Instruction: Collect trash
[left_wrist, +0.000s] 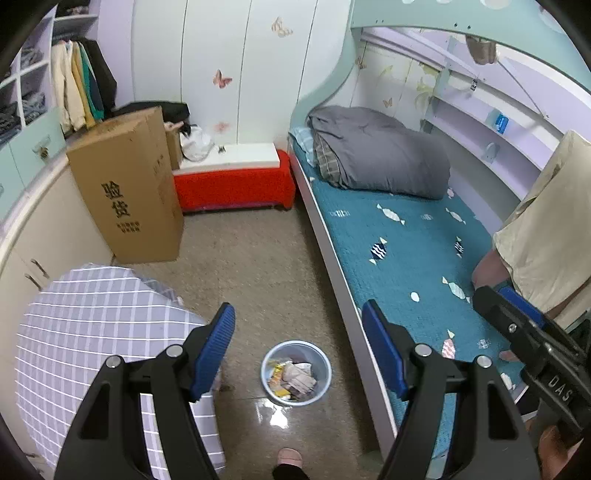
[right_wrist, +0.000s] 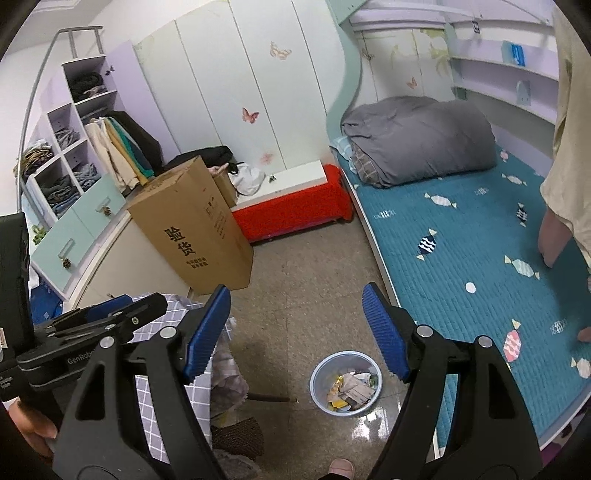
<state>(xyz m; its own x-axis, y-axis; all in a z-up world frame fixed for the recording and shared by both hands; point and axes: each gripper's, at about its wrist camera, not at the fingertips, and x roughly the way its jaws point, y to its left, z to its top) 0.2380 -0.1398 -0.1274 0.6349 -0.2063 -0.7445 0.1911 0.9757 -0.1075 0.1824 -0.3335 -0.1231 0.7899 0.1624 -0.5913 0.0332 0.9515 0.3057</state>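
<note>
A pale blue trash bin (left_wrist: 296, 372) stands on the floor beside the bed, holding crumpled paper and yellow wrappers (left_wrist: 291, 376). It also shows in the right wrist view (right_wrist: 346, 382). My left gripper (left_wrist: 299, 347) is open and empty, held well above the bin. My right gripper (right_wrist: 295, 328) is open and empty too, above the floor just left of the bin. The right gripper shows at the right edge of the left wrist view (left_wrist: 524, 332), and the left gripper at the left edge of the right wrist view (right_wrist: 92, 325).
A bed with a teal quilt (left_wrist: 406, 258) and a folded grey duvet (left_wrist: 376, 151) runs along the right. A round table with checked cloth (left_wrist: 96, 339) is at left. A tall cardboard box (left_wrist: 129, 184) and red storage bench (left_wrist: 236, 184) stand at the back.
</note>
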